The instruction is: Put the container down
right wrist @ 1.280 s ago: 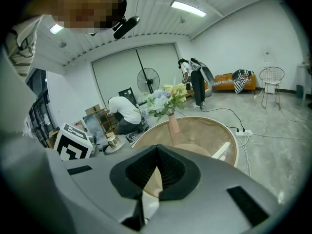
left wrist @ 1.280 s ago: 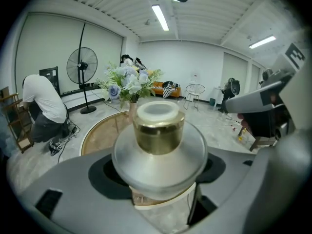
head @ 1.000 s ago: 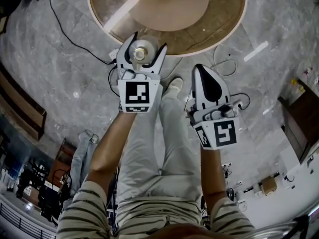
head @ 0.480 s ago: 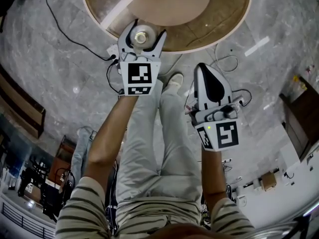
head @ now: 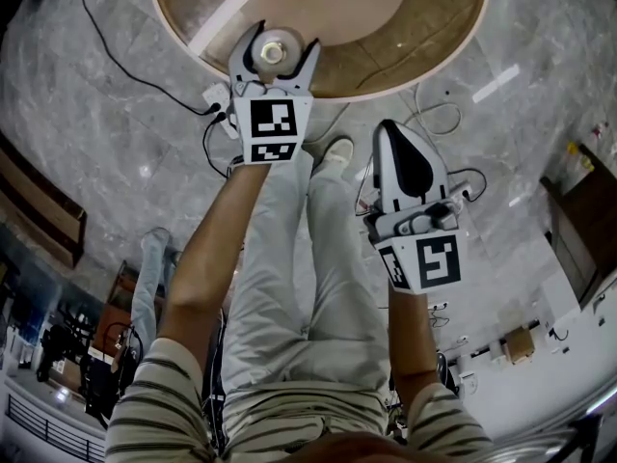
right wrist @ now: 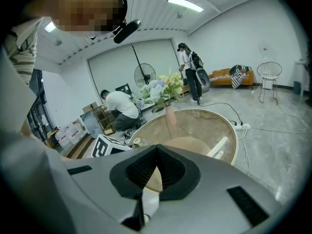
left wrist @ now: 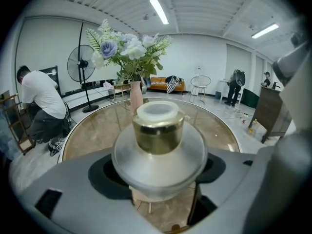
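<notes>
The container point(head: 274, 52) is a small clear glass jar with a gold neck and a white lid point(left wrist: 158, 145). My left gripper point(head: 280, 41) is shut on its round body, one jaw on each side. It is held upright over the near edge of the round glass table point(head: 424, 61). I cannot tell whether its base touches the glass. My right gripper point(head: 390, 133) hangs to the right above the floor, short of the table. Its jaws point(right wrist: 155, 152) are shut with nothing between them.
A pink vase of flowers point(left wrist: 131, 52) stands on the table's far side. Cables point(head: 145, 85) and a power strip point(head: 214, 96) lie on the marble floor by the table. A standing fan point(left wrist: 80, 62) and a crouching person point(left wrist: 41, 106) are beyond it.
My left gripper has carried the container further up the picture, from the table's rim to over the glass, and lower. The right gripper has stayed where it was.
</notes>
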`<state>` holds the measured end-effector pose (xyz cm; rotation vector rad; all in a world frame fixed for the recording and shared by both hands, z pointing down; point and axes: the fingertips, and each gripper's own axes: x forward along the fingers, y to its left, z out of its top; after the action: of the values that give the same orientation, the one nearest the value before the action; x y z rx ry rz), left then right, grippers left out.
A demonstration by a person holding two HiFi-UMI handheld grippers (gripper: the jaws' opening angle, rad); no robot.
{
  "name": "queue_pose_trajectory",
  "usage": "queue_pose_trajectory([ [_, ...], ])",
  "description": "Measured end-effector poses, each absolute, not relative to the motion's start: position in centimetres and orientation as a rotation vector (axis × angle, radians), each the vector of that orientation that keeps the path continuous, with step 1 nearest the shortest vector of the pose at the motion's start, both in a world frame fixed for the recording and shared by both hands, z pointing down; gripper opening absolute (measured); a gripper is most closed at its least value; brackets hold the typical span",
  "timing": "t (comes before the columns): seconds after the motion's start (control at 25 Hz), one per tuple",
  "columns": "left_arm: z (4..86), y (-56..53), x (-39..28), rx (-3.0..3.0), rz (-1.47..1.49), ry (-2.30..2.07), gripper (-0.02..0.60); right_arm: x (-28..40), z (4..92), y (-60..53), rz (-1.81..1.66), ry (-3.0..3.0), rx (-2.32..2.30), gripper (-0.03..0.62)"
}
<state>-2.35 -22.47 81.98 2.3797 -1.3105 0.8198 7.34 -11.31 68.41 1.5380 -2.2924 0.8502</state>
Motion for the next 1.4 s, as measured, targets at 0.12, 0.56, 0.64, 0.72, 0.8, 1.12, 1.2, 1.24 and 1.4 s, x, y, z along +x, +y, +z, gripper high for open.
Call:
queue_pose_trajectory([
  [0.12, 82.4, -22.9, -2.1, 2.387, 0.836, -1.306, 0.333, 7.4, 68.4, -11.6, 0.853, -2.290, 1.544, 0.008],
  [0.56, 84.0, -23.4, -2.0, 2.393, 0.855, -1.295, 0.333, 7.3, 69.2, -12.1, 0.856, -2.283, 1.539, 0.008],
  [0.64, 84.3, -23.5, -2.2, 2.385, 0.857, -1.300, 0.333, 7.3, 69.3, -12.2, 0.850, -2.280, 1.537, 0.008],
  [0.72, 84.6, -23.6, -2.4, 2.383, 0.865, -1.308, 0.333, 7.2, 69.7, -12.3, 0.851, -2.274, 1.535, 0.008],
  [0.8, 84.8, -23.5, -2.3, 2.390, 0.879, -1.314, 0.333, 7.0, 70.0, -12.3, 0.853, -2.272, 1.526, 0.008],
  [1.12, 84.7, -23.5, -2.2, 2.394, 0.835, -1.317, 0.364, 5.7, 69.8, -12.3, 0.855, -2.289, 1.498, 0.008],
  [1.2, 84.6, -23.4, -2.2, 2.383, 0.818, -1.303, 0.401, 5.5, 69.5, -12.4, 0.857, -2.304, 1.495, 0.008],
  [1.24, 84.6, -23.4, -2.3, 2.378, 0.817, -1.299, 0.405, 5.4, 69.3, -12.5, 0.856, -2.308, 1.497, 0.008],
  [1.4, 83.7, -22.9, -3.0, 2.364, 0.807, -1.319, 0.405, 5.5, 68.2, -12.5, 0.836, -2.317, 1.510, 0.008],
])
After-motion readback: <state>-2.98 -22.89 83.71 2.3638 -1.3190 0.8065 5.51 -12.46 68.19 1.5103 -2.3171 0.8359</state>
